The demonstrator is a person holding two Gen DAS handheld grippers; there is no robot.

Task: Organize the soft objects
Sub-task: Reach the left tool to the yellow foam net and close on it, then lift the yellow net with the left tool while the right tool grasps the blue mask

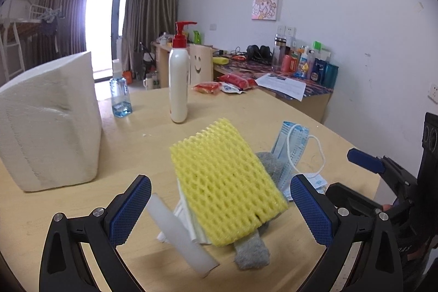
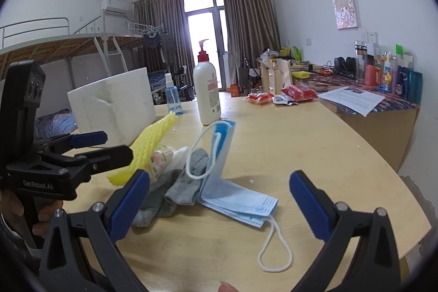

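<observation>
The left gripper (image 1: 220,210) stood with its blue, ribbed pads spread wide and nothing pinched between them; in the gap, a little ahead, lay the pile of soft things on the pale wooden table (image 1: 273,111). Nearest its left finger a smooth, translucent white strip (image 1: 180,234) angled up from the pile, blurred at its end. Beside it rose the yellow foam net (image 1: 225,179), a spongy rectangle of diamond mesh tilted upward, resting on folded white tissue packs (image 1: 189,215) and on a grey sock (image 1: 251,251) of fuzzy knit that stuck out below it. Just inside the right finger were the blue face masks (image 1: 290,152), pleated and thin, with a white elastic loop curling to the side. The right gripper (image 2: 219,204) was likewise spread apart and gripping nothing; between its fingers the same blue face masks (image 2: 238,201) lay partly flat on the table and partly folded upright, one ear loop trailing toward the camera. Left of them the sock (image 2: 175,188) lay crumpled, touching the masks, with the foam net (image 2: 145,152) behind it and the left gripper seen side-on beside that. Farther off stood a blocky white foam box (image 1: 49,122), its contents hidden, a tall white pump bottle (image 1: 178,78) with a red dispenser, and a small clear spray bottle (image 1: 120,92) holding blue liquid.
</observation>
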